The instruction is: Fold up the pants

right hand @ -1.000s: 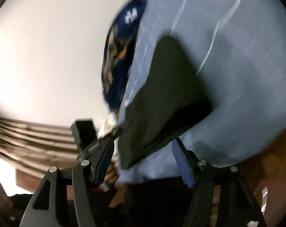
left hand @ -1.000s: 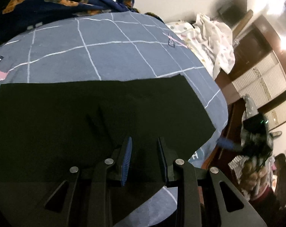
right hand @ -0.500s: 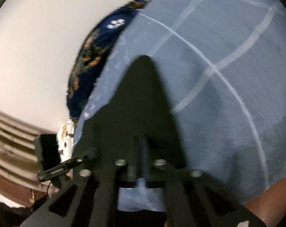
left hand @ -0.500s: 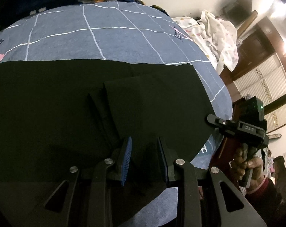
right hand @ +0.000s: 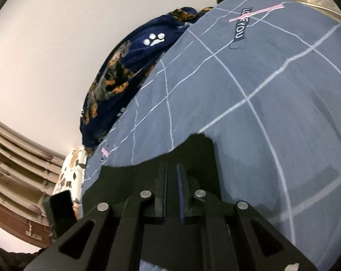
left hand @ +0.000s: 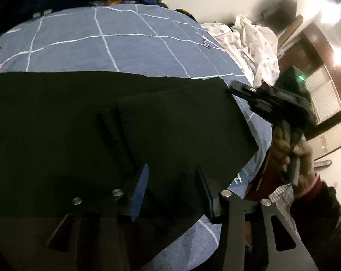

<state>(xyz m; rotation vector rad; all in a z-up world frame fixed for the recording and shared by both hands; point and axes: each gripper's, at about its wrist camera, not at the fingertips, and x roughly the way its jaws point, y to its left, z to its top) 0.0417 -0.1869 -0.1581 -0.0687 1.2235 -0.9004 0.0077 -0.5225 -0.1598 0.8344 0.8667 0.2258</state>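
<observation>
Both claws are black two-finger grippers with blue pads. In the left wrist view the left gripper [left hand: 170,185] has its fingers spread apart, and the black fabric pants [left hand: 80,135] lie under and between them; whether the fingers touch the cloth cannot be told. The pants are spread flat on the grey-blue bed cover with white grid lines [left hand: 125,40], and one folded layer lies on top, toward 2 o'clock. At 3 o'clock in this view, the right gripper [left hand: 238,88] reaches the far corner of the folded layer. In the right wrist view the right gripper [right hand: 171,187] has its fingers pressed almost together, pinching the edge of the pants [right hand: 199,155]. A dark blue blanket with orange patches and a white paw print [right hand: 134,56] lies at 11 o'clock, at the cover's edge.
</observation>
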